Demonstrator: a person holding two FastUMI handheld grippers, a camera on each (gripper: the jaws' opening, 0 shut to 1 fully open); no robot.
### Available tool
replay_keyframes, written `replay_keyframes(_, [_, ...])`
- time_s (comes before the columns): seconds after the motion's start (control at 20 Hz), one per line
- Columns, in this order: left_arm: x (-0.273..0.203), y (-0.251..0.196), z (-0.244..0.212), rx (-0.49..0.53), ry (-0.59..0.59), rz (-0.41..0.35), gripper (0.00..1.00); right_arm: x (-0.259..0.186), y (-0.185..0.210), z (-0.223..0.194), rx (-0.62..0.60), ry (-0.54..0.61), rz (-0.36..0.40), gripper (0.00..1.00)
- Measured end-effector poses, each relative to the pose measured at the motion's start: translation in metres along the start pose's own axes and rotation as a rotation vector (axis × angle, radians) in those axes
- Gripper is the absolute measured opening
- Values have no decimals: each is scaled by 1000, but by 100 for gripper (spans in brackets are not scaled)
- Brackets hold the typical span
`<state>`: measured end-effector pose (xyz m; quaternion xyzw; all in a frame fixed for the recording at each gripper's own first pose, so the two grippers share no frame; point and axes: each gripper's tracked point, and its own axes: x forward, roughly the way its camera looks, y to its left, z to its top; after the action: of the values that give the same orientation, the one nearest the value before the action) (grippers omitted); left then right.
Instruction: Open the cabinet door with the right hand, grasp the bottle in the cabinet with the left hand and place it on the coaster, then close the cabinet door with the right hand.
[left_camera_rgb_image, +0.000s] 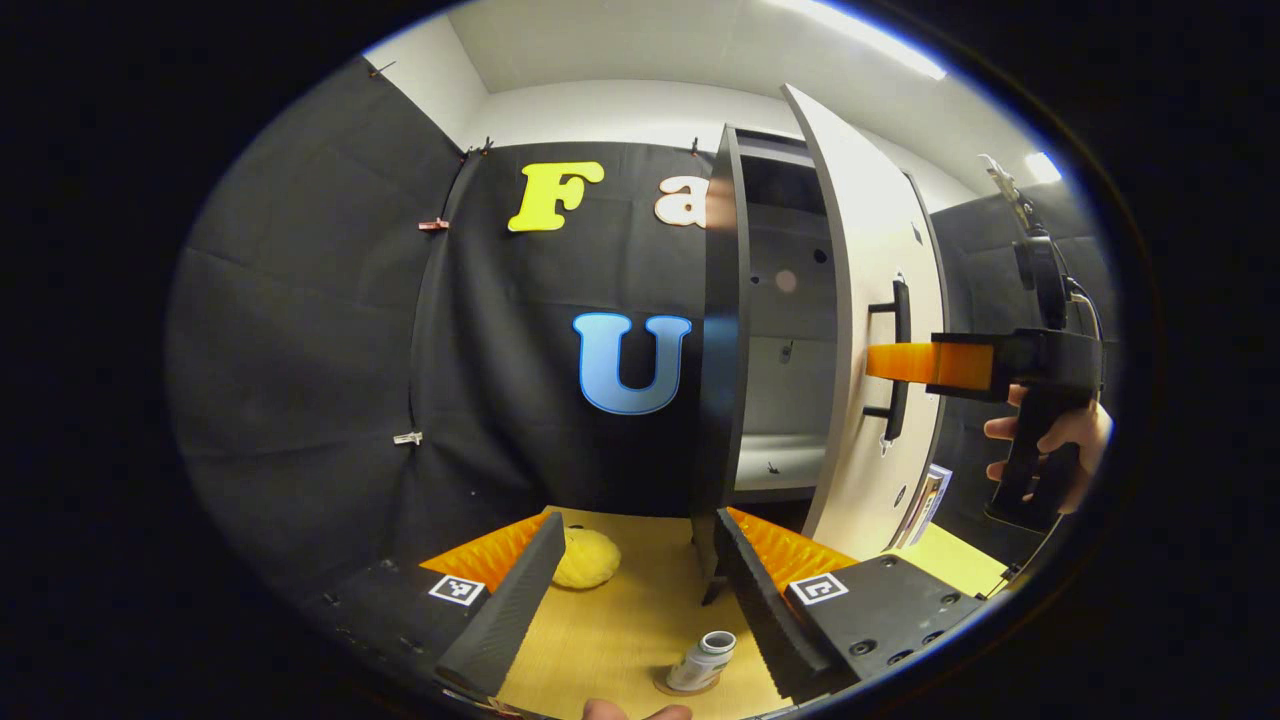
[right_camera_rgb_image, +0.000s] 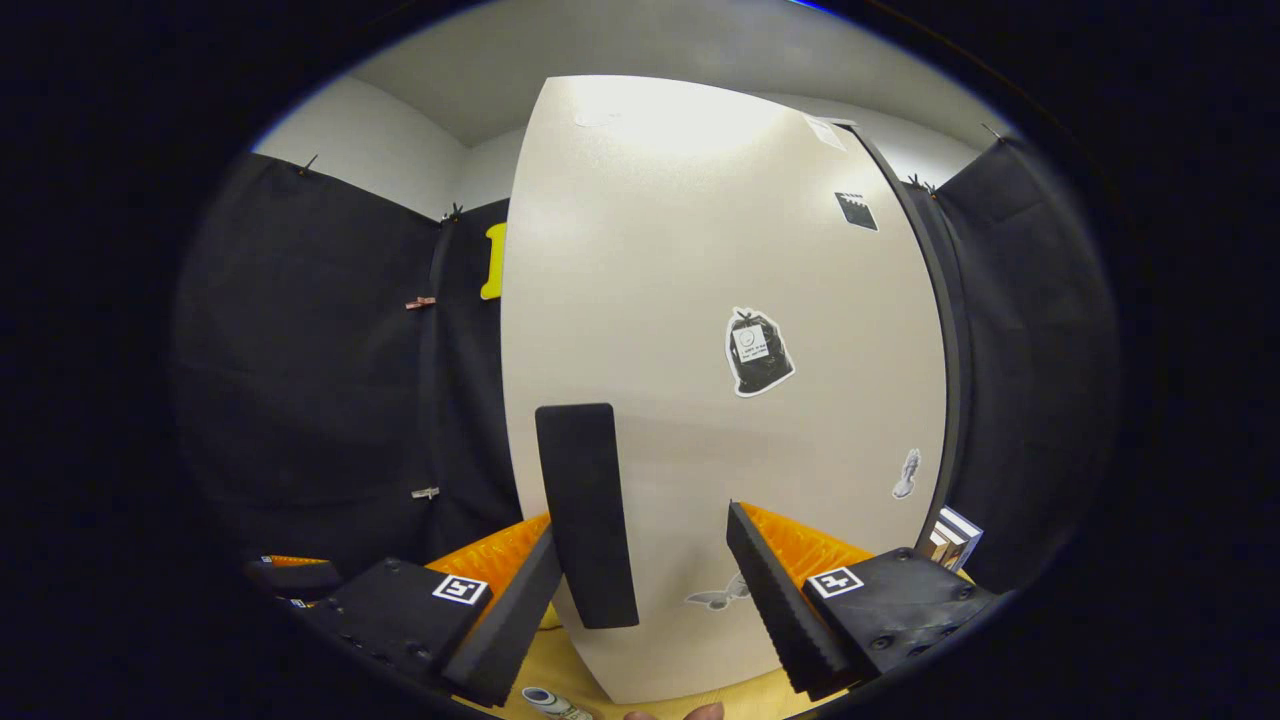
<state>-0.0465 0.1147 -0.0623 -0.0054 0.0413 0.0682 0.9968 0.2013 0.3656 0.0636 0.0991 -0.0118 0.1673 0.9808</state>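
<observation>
A small white bottle (left_camera_rgb_image: 704, 660) stands upright on a round coaster (left_camera_rgb_image: 672, 688) on the table, just below my left gripper (left_camera_rgb_image: 637, 517), which is open with nothing between its fingers. The dark cabinet (left_camera_rgb_image: 722, 330) stands behind, its pale door (left_camera_rgb_image: 870, 260) swung partly open. My right gripper (left_camera_rgb_image: 890, 362), held by a hand, reaches the door's black handle (left_camera_rgb_image: 901, 310). In the right gripper view the handle (right_camera_rgb_image: 587, 500) sits between the open fingers of my right gripper (right_camera_rgb_image: 642, 525), close to its left finger, with the door (right_camera_rgb_image: 700, 250) right behind it. The bottle (right_camera_rgb_image: 550, 700) peeks in below.
A yellow soft object (left_camera_rgb_image: 588, 557) lies on the wooden table (left_camera_rgb_image: 620, 620) left of the cabinet. Stacked books or boxes (left_camera_rgb_image: 930, 500) stand by the cabinet's right side, also seen past the door's edge (right_camera_rgb_image: 955, 535). The cabinet's shelves (left_camera_rgb_image: 780, 460) look bare.
</observation>
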Motion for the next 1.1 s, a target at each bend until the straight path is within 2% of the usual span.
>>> replay_keyframes(0.3, [-3, -14, 5, 11, 0, -20, 95, -28, -1, 8, 9, -9, 12, 100])
replay_keyframes(0.5, [-9, -25, 10, 14, -9, -41, 95, -54, -30, 21, 5, -41, -48, 99])
replay_keyframes(0.75, [-10, -36, 14, 10, -6, -64, 95, -80, -74, 18, -31, -34, -143, 99])
replay_keyframes(1.1, [-16, -53, 25, 25, -23, -95, 95, -112, -98, 16, -71, -24, -207, 99])
